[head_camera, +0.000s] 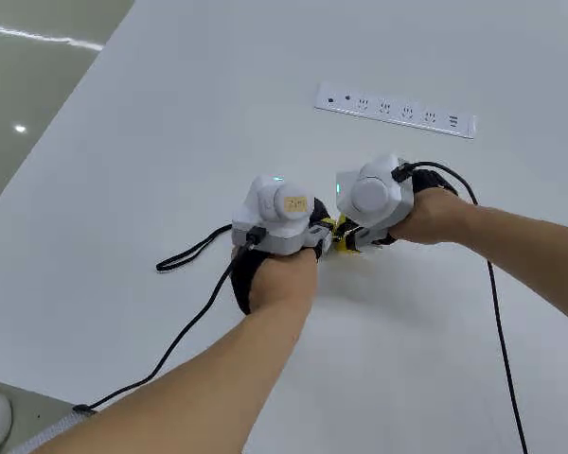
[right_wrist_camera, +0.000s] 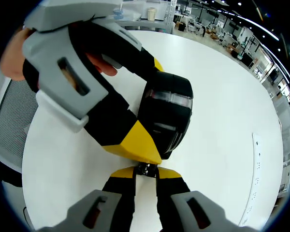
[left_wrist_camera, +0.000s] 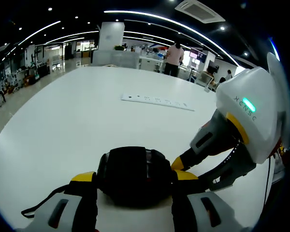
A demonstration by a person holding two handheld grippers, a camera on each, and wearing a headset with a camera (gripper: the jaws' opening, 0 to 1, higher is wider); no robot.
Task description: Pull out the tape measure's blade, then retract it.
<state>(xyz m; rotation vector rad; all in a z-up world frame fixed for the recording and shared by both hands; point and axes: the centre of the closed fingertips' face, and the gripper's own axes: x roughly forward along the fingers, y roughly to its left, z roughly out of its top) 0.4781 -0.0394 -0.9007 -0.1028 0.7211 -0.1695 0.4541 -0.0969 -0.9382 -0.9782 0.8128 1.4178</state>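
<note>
**Tape measure (left_wrist_camera: 133, 176) held low over the table, blade still wound in**

The case looks hard, compact and fairly weighty, so its broad flat sides suit the left gripper (left_wrist_camera: 134, 176), which is clamped across them. The right gripper (right_wrist_camera: 146, 171) is pinched on the small end hook (right_wrist_camera: 146, 168) at the case mouth. That hook is probably thin, slick metal, and the sprung blade will tug back. A wrist strap (head_camera: 191, 253) trails to the left. The white table (head_camera: 170, 123) gives open room rightward, with the power strip (head_camera: 395, 110) well apart and the left edge far off.
</note>
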